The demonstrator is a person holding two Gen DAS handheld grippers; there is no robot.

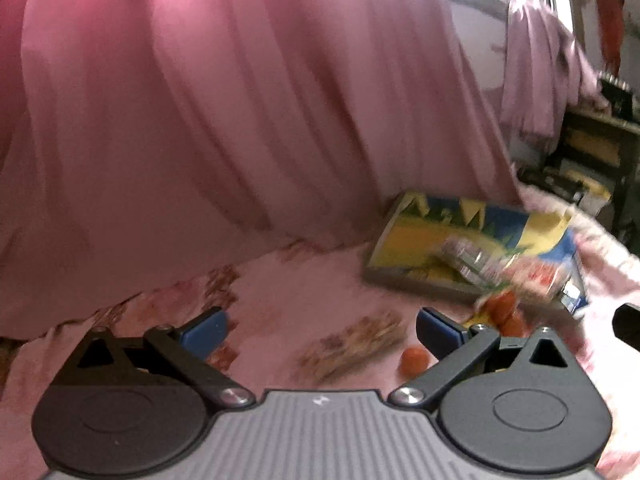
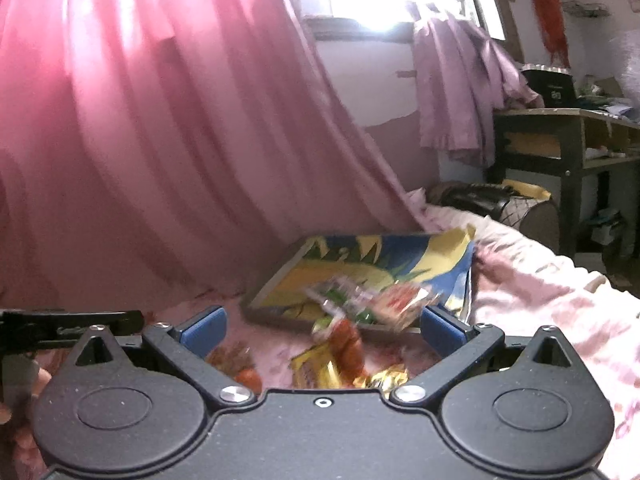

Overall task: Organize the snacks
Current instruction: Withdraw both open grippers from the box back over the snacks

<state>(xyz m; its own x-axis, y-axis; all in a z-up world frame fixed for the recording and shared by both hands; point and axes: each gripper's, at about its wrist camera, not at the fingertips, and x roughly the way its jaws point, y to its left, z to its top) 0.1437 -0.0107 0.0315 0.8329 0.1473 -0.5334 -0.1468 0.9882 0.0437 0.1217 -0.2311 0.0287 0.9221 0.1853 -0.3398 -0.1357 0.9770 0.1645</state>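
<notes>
A flat yellow-and-blue printed tray [image 1: 416,240] lies on the pink bed cover, also in the right wrist view [image 2: 304,276]. Blurred snack packets [image 1: 504,264] lie on its near right part and spill toward orange-red round snacks [image 1: 504,308]; one orange piece [image 1: 414,360] lies apart on the cover. In the right wrist view the packets [image 2: 372,300], a red piece [image 2: 348,344] and a yellow wrapper [image 2: 312,368] lie between the fingers. My left gripper [image 1: 320,330] is open and empty, left of the pile. My right gripper [image 2: 320,330] is open over the pile, holding nothing.
A pink curtain [image 1: 240,100] hangs close behind the bed. A dark wooden desk [image 2: 560,140] with clutter stands at the far right, past a dark bag [image 2: 480,196]. The bed cover [image 2: 540,300] is rumpled at the right. The left gripper's edge [image 2: 60,328] shows at left.
</notes>
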